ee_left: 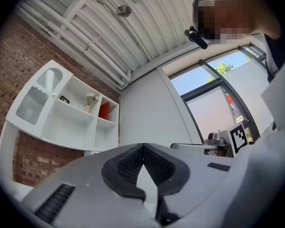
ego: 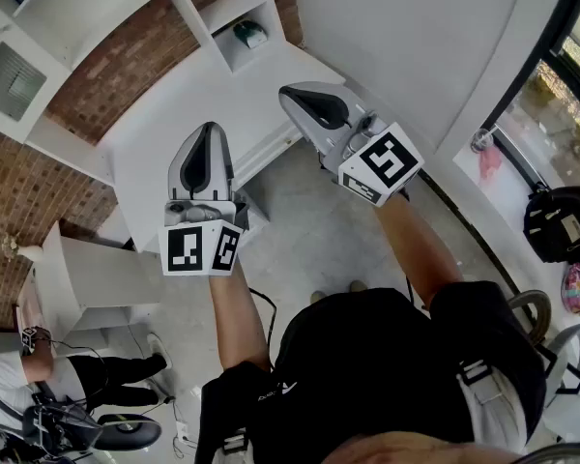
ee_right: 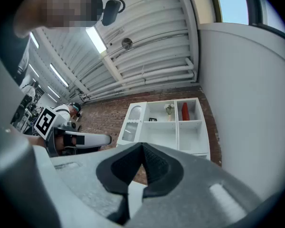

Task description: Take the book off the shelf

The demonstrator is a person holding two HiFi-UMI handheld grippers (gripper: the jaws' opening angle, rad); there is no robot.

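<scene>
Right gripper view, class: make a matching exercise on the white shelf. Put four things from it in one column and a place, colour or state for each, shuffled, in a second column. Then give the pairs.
Things
1. book
2. vase
3. frame
4. door

Descriptions
A. leftmost part of the shelf, arched top
B. red, upright in the top right compartment
C. small and dark, in the top middle compartment
D. holds pale flowers

Pairs: 1-B, 2-D, 3-C, 4-A
</scene>
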